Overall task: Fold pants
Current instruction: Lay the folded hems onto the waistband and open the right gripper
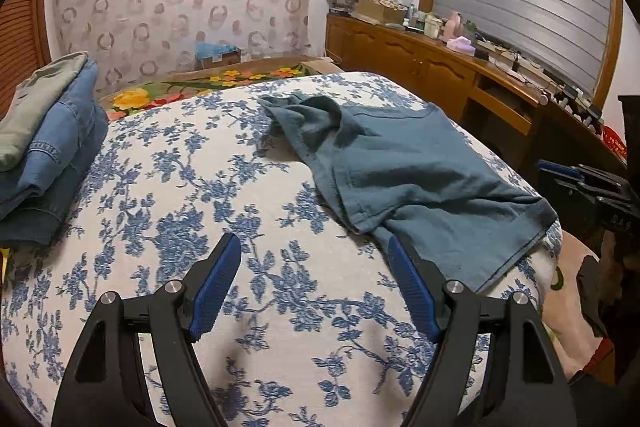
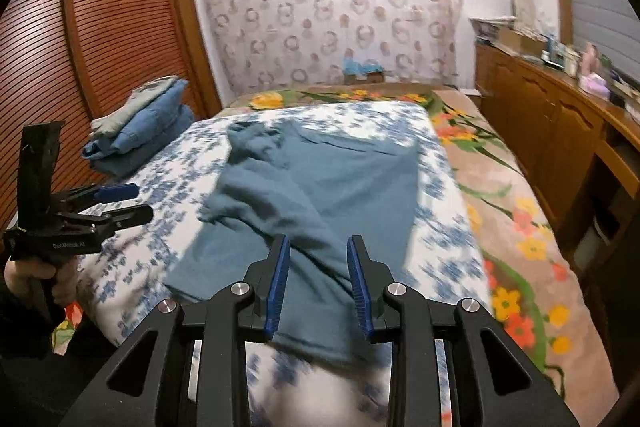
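Note:
The teal pants (image 1: 420,163) lie partly folded and rumpled on the white bedspread with blue flowers (image 1: 192,195), towards its right side. My left gripper (image 1: 313,241) is open over bare bedspread, its right finger beside the near hem of the pants. From the right wrist view the pants (image 2: 320,179) stretch away from me. My right gripper (image 2: 318,239) is open just above their near end, and the pads do not press on the cloth. The left gripper (image 2: 132,203) shows at the left edge, held by a hand.
A stack of folded clothes, denim under a grey-green piece (image 1: 52,147) (image 2: 148,127), sits at the bed's far left. A wooden dresser (image 2: 540,115) with clutter on top runs along the right. A louvred wardrobe (image 2: 100,47) stands on the left. A bright floral blanket (image 2: 500,187) lies under the bedspread.

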The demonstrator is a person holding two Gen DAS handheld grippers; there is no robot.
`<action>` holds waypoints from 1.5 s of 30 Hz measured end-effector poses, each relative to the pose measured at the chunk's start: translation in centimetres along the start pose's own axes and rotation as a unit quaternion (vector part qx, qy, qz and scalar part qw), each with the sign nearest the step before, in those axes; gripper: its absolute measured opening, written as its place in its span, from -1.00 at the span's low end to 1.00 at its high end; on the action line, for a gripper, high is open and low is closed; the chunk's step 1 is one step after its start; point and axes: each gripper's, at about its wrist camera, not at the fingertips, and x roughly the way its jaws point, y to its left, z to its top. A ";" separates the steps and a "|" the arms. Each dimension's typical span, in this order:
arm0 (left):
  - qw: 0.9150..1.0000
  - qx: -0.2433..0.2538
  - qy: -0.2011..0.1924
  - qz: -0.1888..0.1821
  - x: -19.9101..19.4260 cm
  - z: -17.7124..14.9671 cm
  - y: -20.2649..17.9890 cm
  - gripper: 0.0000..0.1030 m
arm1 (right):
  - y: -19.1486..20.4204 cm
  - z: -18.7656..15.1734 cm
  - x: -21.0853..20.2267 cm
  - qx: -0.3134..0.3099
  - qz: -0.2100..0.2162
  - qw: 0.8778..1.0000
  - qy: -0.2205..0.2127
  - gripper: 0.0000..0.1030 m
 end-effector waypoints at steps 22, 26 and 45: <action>0.999 -0.030 -0.011 0.034 -1.2 -0.3 4.0 0.49 | 4.2 3.4 9.7 -0.080 0.064 0.993 0.067 -0.21; 0.999 -0.036 -0.011 0.037 -1.3 -0.5 4.6 0.49 | 5.3 3.7 11.1 -0.103 0.070 0.989 0.084 -0.21; 0.998 -0.051 -0.009 0.037 -1.3 -1.2 5.6 0.49 | 9.2 3.6 14.9 -0.214 0.024 0.969 0.121 -0.58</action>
